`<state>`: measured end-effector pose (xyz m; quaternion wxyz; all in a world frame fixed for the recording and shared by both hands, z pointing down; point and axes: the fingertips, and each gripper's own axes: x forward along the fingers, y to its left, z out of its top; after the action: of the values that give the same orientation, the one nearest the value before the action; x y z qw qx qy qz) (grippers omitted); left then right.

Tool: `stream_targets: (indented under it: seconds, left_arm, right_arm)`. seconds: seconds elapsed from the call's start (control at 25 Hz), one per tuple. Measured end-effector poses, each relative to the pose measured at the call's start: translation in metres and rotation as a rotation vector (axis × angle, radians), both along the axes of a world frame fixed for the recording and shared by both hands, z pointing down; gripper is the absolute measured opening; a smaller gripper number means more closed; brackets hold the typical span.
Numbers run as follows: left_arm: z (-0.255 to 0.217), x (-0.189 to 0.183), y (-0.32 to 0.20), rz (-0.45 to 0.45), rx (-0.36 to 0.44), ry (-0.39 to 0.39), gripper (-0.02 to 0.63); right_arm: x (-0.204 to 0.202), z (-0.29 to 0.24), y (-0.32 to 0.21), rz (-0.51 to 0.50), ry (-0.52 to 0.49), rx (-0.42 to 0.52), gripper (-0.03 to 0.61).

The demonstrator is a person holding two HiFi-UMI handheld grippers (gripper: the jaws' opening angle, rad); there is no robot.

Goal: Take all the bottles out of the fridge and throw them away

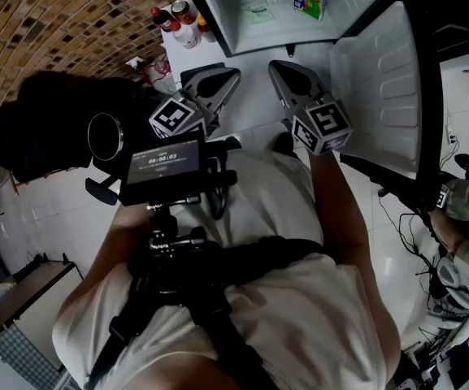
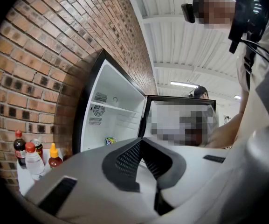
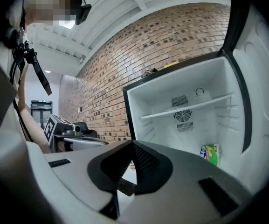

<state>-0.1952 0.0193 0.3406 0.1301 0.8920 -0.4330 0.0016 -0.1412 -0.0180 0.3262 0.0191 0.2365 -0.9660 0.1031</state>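
both grippers empty. left gripper (image 2: 141, 141) jaws pressed together, nothing between them; right gripper (image 3: 133, 143) the same, jaws together and empty. both held about level in front of the open fridge (image 1: 218, 10), door (image 1: 380, 80) swung wide to the right.

the part of the fridge in view looks bare except a green packet (image 3: 210, 154) low at the back. no bottles seen inside. bottles (image 2: 31, 155) stand in a tight cluster on a white ledge (image 1: 187, 55) just left of the fridge, against the brick wall (image 2: 41, 69): a clear one with a red cap, a dark one with a red cap, a small sauce bottle with a yellow cap, maybe one more behind, can't tell. all upright, touching or nearly so.

handling, my guess: small, light, round and smooth, so slippery. the clear one is likely thin plastic and will dent if squeezed hard. the dark one could be glass, can't tell. take each round the body mid-height, not the cap or the neck. they're packed close, so start with the outermost or its neighbours may tip. jaws must open first.
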Motion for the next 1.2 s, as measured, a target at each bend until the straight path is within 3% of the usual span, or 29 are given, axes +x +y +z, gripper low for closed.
stream_targets:
  seconds: [0.4,1.04,1.2]
  left_arm:
    - [0.014,-0.001,-0.020,-0.075,-0.037,-0.078,0.011]
    - [0.047,0.046,-0.079,0.017,-0.071,-0.241,0.020]
    - [0.057,0.054,-0.095,0.021,-0.103,-0.282,0.043]
  right_arm:
    - [0.009,0.009,-0.005,0.028,0.010,-0.017,0.008]
    - [0.053,0.041,-0.042,0.187,0.014,-0.081,0.012]
    - [0.058,0.048,-0.053,0.210,0.001,-0.107,0.054]
